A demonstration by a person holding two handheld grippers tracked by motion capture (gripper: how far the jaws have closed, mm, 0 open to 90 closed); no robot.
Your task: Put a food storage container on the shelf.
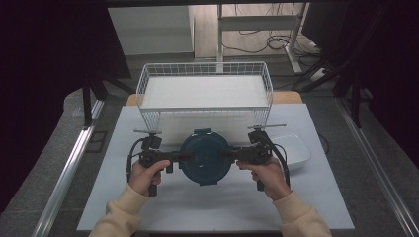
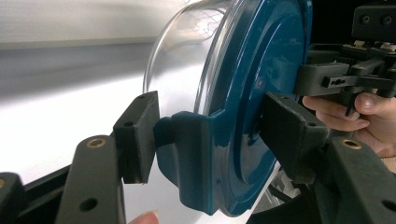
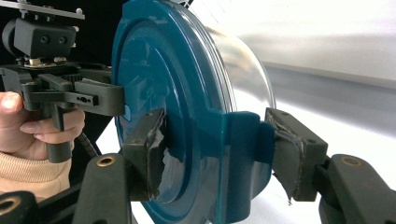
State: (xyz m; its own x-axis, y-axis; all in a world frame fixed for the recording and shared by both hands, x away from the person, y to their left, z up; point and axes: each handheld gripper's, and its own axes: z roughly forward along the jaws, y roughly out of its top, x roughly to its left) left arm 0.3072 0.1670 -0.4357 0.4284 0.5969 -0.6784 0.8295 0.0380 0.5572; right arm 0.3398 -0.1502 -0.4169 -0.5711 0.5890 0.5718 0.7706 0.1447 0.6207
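The left gripper [image 1: 184, 157] and right gripper [image 1: 226, 154] each clamped 1 of the 2 opposite latch tabs of the blue-lidded glass container [image 1: 204, 156], keeping it level above the table [image 1: 212, 207]

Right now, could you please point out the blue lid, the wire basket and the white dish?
blue lid [image 1: 203, 155]: high view, on the middle of its top face.
wire basket [image 1: 205, 65]: high view, on its far rim.
white dish [image 1: 296, 150]: high view, on its inner bottom.
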